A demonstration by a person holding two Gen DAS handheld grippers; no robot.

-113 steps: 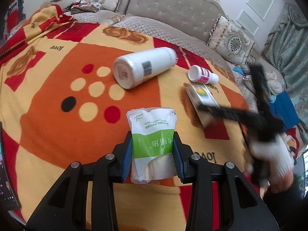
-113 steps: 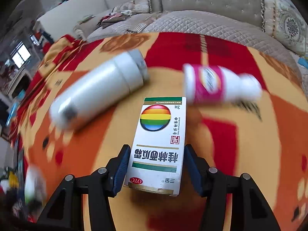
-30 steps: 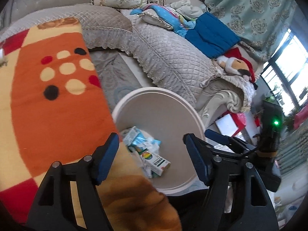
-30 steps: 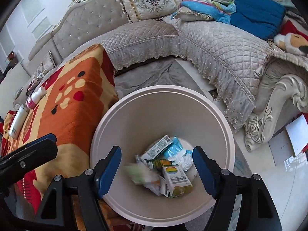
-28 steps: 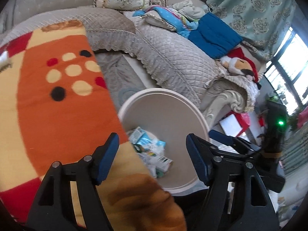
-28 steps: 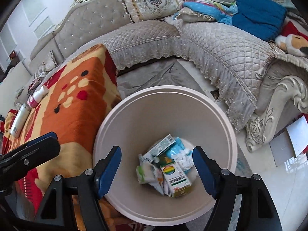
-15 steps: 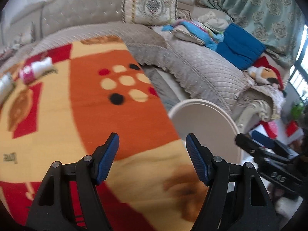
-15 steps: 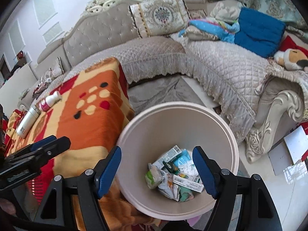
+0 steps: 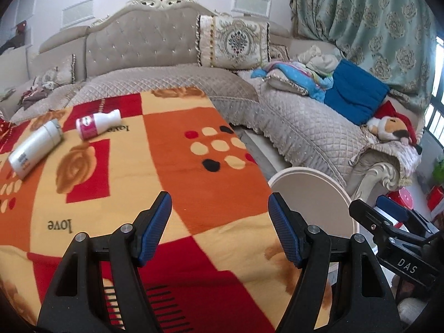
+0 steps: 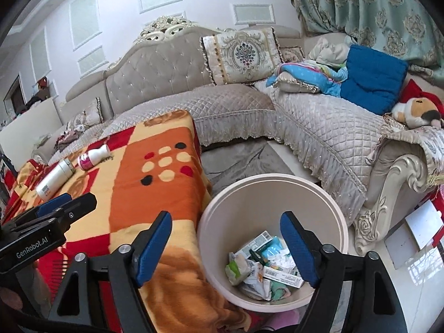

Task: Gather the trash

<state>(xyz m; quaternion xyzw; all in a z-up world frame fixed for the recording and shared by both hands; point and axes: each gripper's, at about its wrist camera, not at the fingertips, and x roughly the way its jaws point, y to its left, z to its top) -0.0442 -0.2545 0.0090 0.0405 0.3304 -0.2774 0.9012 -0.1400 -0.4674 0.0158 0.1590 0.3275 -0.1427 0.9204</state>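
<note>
The left gripper (image 9: 219,230) is nearest in its own view, with its blue pads wide apart and nothing between them. It hangs above the blanket (image 9: 180,166), a thick cloth of orange, red and yellow squares that covers the table.

The right gripper (image 10: 226,245) has its jaws opening, and nothing is held between them. It is over the near rim of the trash bin (image 10: 236,211), a round beige bin that stands on the floor just beside the edge of the blanket. At the bottom of the bin lies a pile of trash (image 10: 263,269): small boxes, a green and white packet and some crumpled wrappers.

Farther away on the blanket, two things lie on their sides. The pink-labelled bottle (image 9: 97,125) is white with a pink band. The white bottle (image 9: 34,148), which is bigger and has a grey cap, lies near it, a little closer to the left edge. The two are not touching.

Behind the table stands a beige sofa (image 9: 155,55) with a quilted cover. On it there are a patterned cushion (image 9: 234,41), a blue cushion (image 9: 355,94) and a soft toy (image 9: 391,127).
</note>
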